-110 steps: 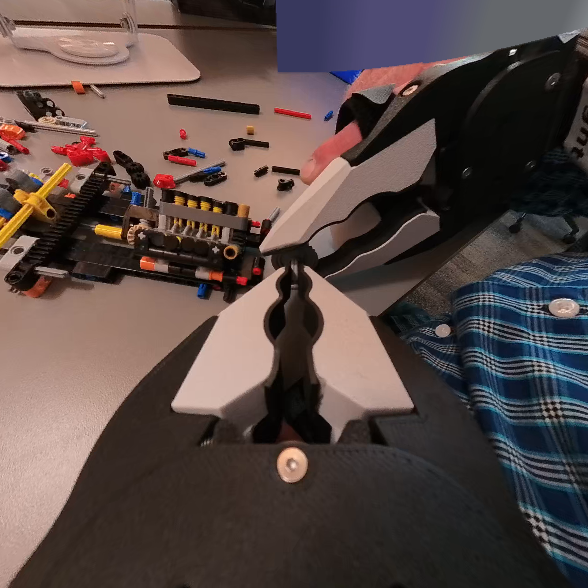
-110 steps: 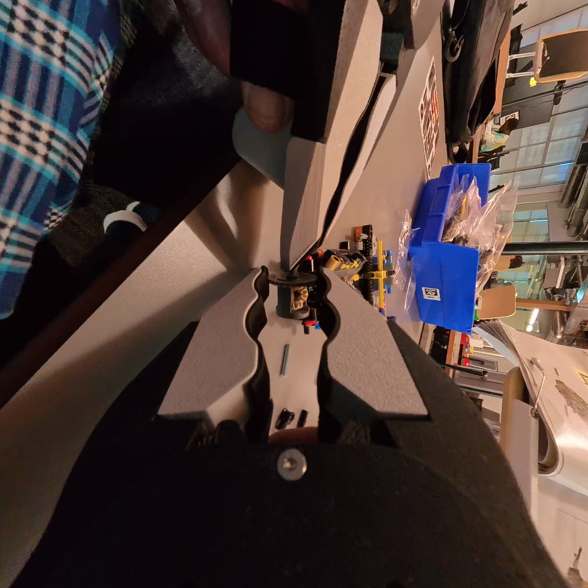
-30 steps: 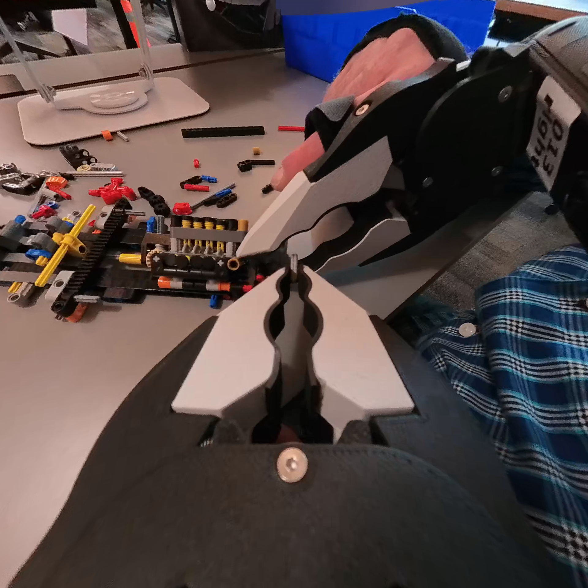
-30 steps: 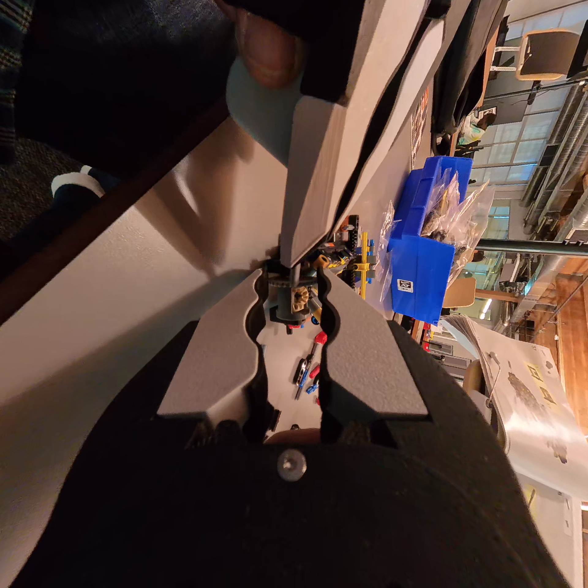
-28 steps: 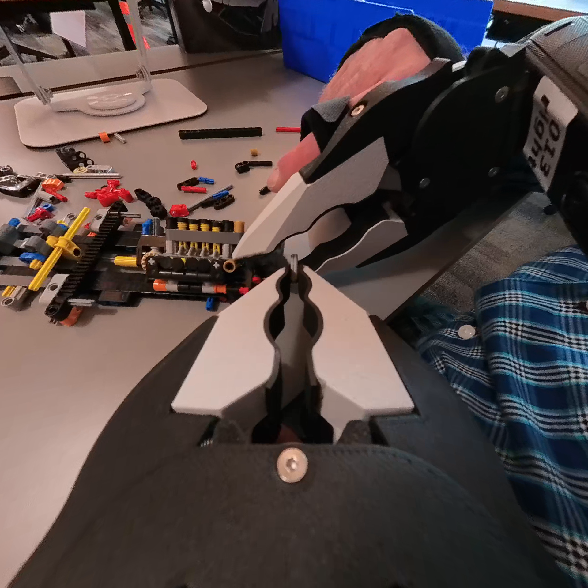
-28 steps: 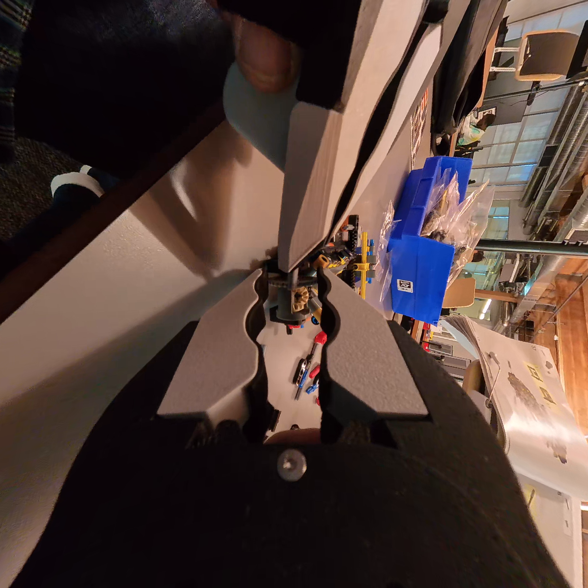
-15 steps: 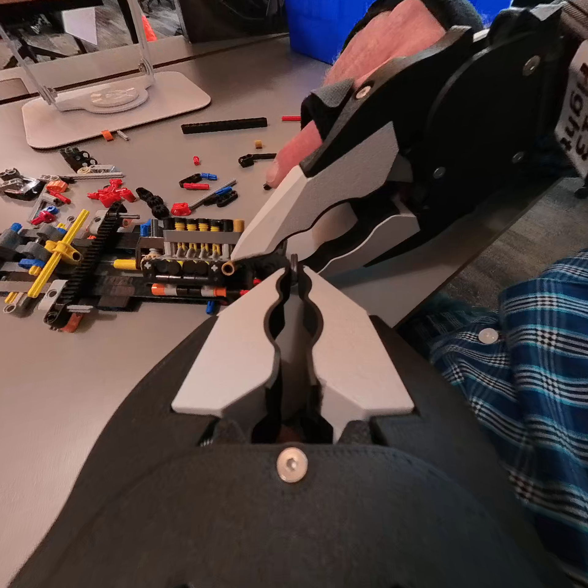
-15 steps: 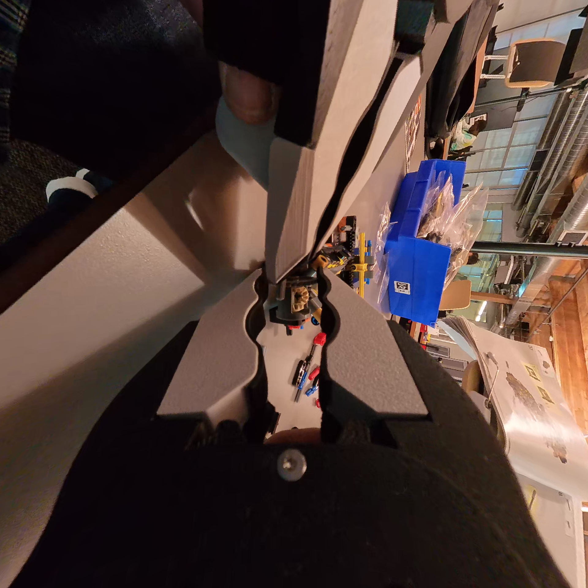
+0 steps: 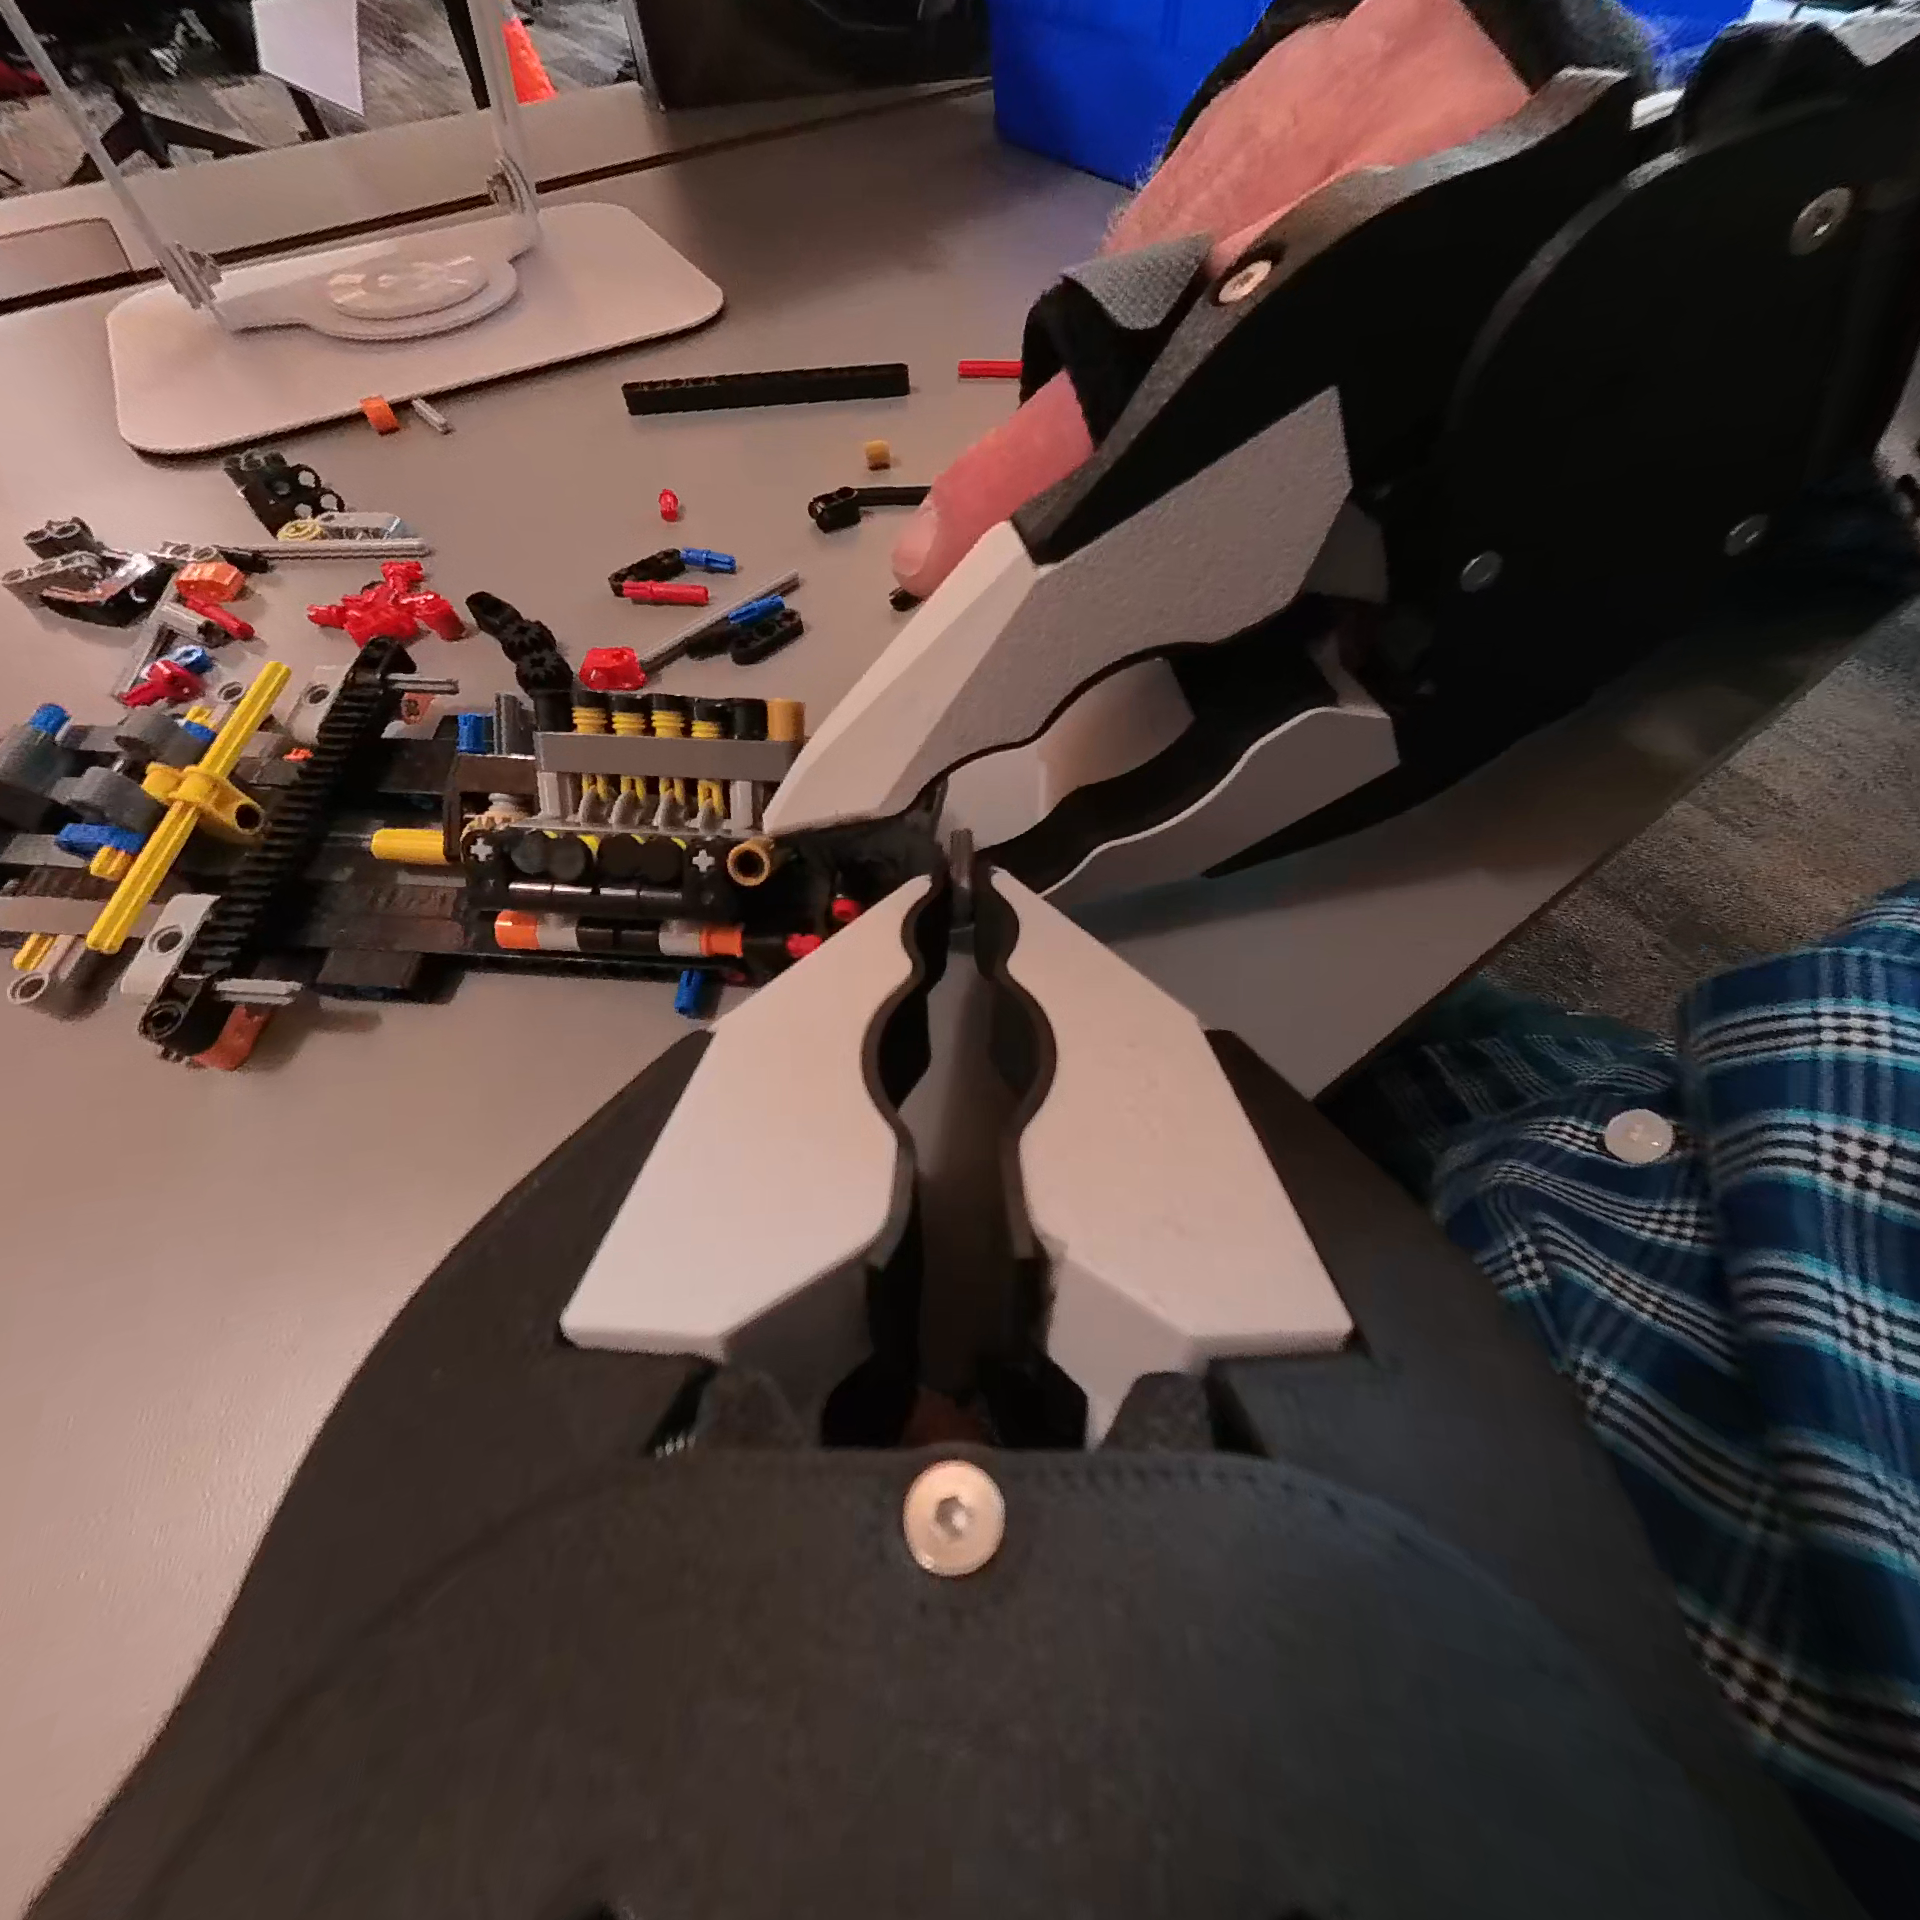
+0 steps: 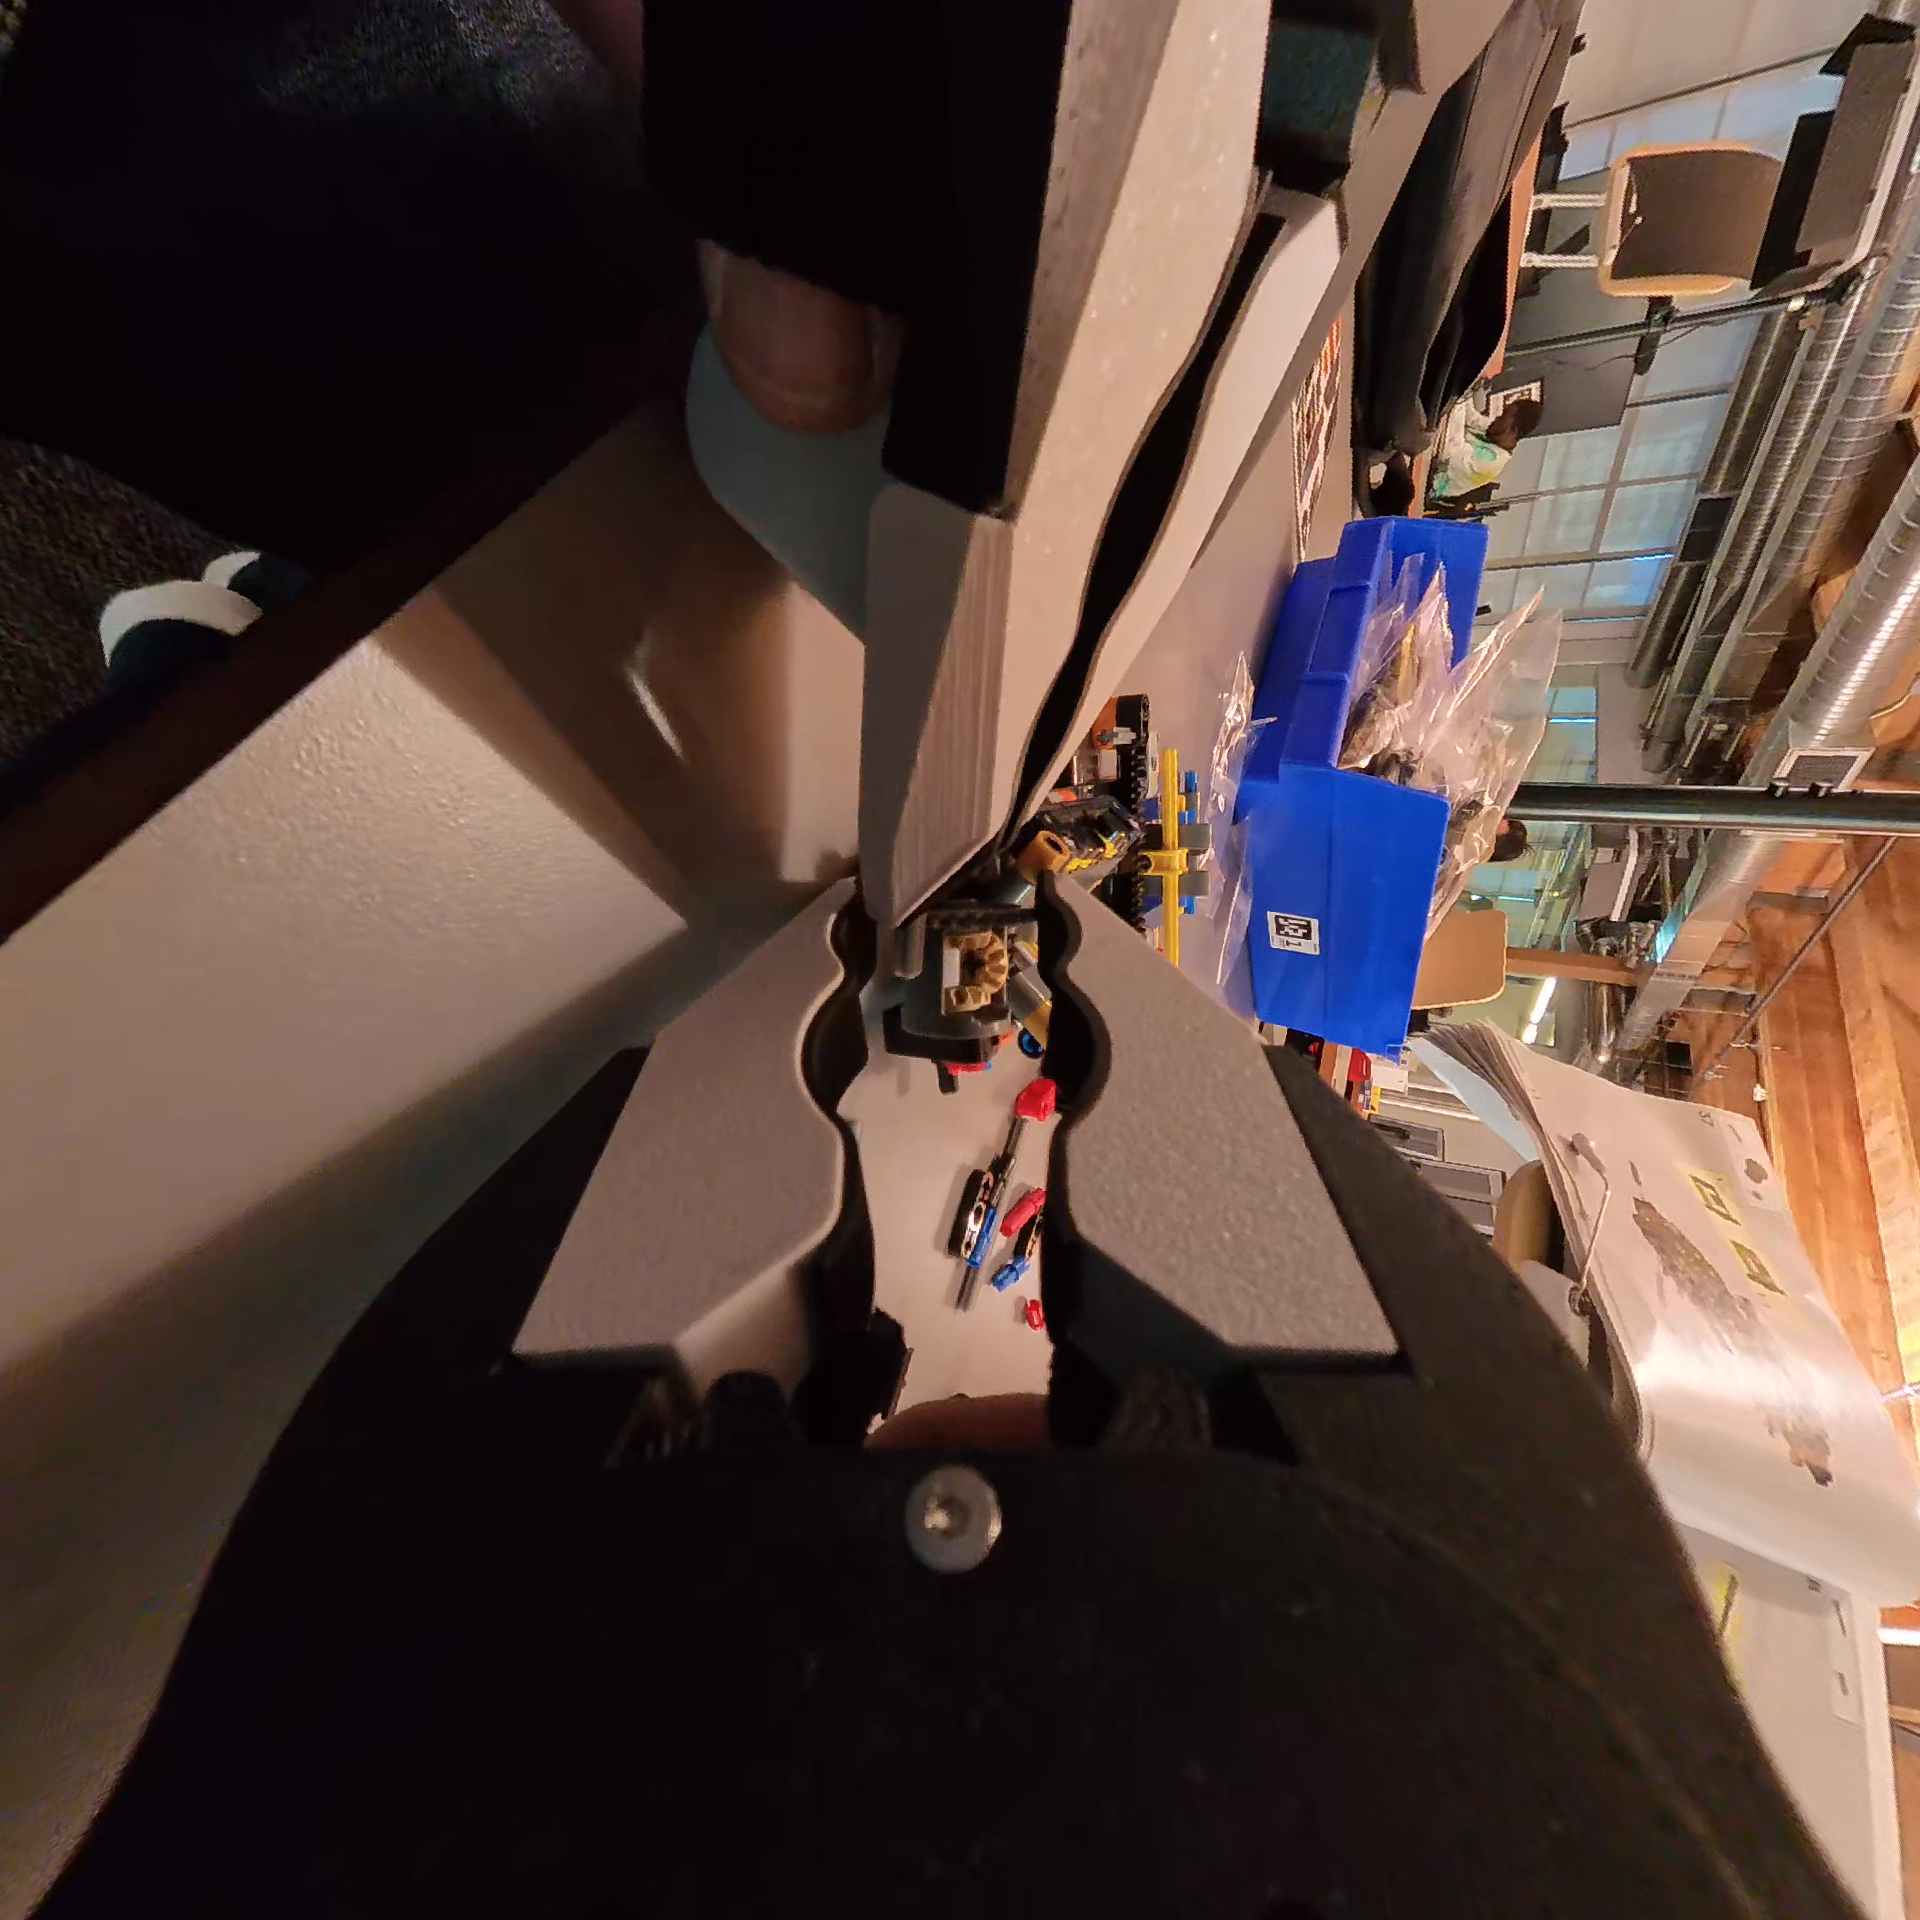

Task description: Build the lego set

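Note:
My left gripper (image 9: 961,894) is shut on a thin dark grey axle (image 9: 963,852) that sticks up from its tips. My right gripper (image 9: 894,847) reaches in from the right and meets it tip to tip. In the right wrist view my right gripper (image 10: 951,894) is shut on a small black and grey gear assembly (image 10: 961,982) with a tan gear. The left gripper (image 10: 956,857) comes down from above onto the assembly's left side and hides the axle. The long lego chassis (image 9: 623,821) lies on the table just behind both grippers.
Loose red, blue and black pieces (image 9: 665,582) and a long black beam (image 9: 764,387) lie behind the chassis. A clear stand on a white base (image 9: 416,301) is at the back left. A blue bin (image 10: 1340,862) of bags and an instruction booklet (image 10: 1704,1299) are farther off. The table edge (image 9: 1455,997) is close on the right. My two grippers' fingertips are within a few centimetres of each other. Both grippers' tips are roughly 25 cm from the long black beam (image 9: 764,387).
The left gripper's tip has closed in on the gear assembly and now covers its left side. Both grippers have stayed shut on their parts.

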